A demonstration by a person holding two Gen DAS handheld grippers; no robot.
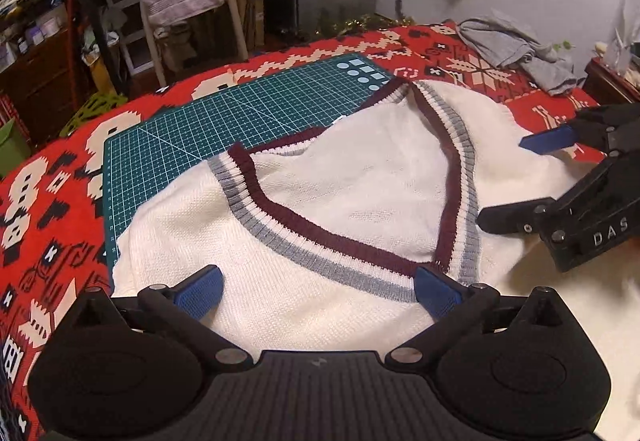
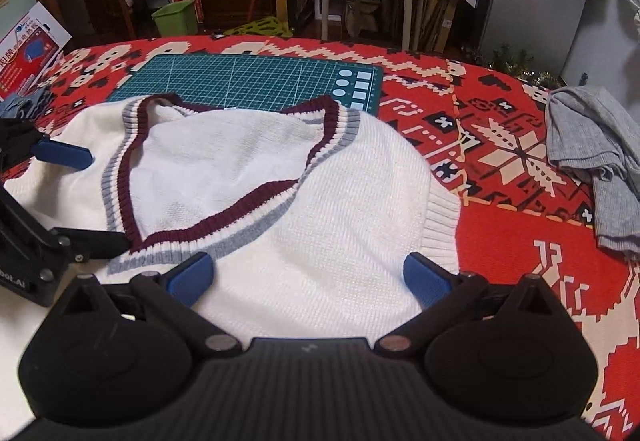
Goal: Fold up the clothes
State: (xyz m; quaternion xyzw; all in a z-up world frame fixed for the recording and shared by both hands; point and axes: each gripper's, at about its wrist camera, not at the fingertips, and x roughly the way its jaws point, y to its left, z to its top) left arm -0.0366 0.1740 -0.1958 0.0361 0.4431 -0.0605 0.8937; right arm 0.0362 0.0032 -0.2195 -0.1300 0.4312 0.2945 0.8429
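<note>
While the white knitted V-neck vest with maroon and grey trim [image 1: 340,177] lies spread ahead of both tools, the left gripper [image 1: 318,291] and right gripper [image 2: 308,277] hover over its near part, fingers wide apart, holding nothing. Beyond lie a green gridded cutting mat [image 2: 248,77] and a red patterned blanket [image 2: 512,145].

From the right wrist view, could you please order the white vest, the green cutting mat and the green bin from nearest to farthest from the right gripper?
1. White vest: directly beneath the right gripper.
2. Green cutting mat: behind the vest.
3. Green bin: floor, far left.
</note>
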